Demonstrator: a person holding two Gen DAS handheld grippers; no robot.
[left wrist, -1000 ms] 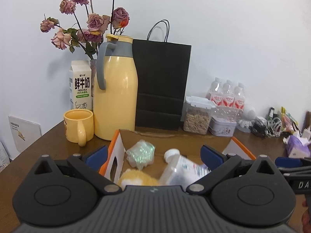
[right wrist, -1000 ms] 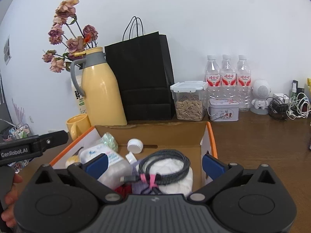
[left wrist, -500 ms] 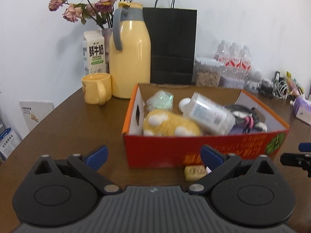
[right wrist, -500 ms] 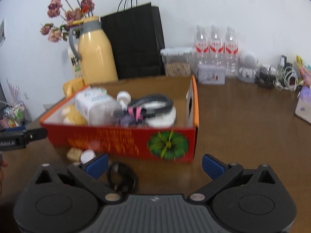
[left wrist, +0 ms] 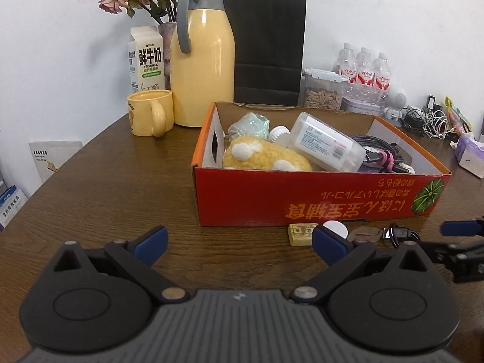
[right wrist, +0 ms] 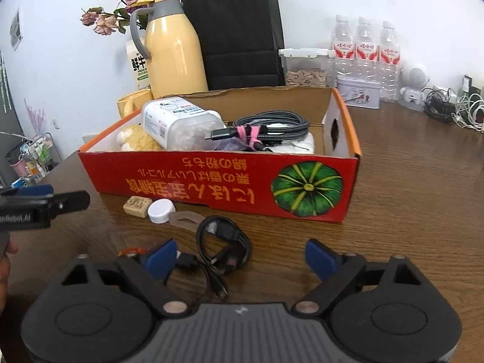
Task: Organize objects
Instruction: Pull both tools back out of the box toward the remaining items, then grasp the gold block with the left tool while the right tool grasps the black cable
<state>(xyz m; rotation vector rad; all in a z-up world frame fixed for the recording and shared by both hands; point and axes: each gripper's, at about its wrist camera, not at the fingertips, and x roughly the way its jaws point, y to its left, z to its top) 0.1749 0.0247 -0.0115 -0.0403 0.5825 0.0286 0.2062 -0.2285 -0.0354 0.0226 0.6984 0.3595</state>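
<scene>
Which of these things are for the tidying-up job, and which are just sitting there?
For the job:
- red box
- black cable, with the right gripper closing around it
- tan block
- white cap

Just sitting there:
- yellow jug
- yellow mug
- milk carton
- black bag
- water bottles

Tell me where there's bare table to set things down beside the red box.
Bare table lies left of the red box, in front of the yellow mug; more lies right of the box. Crowded: the strip before the box, with black cable, white cap and tan block.
</scene>
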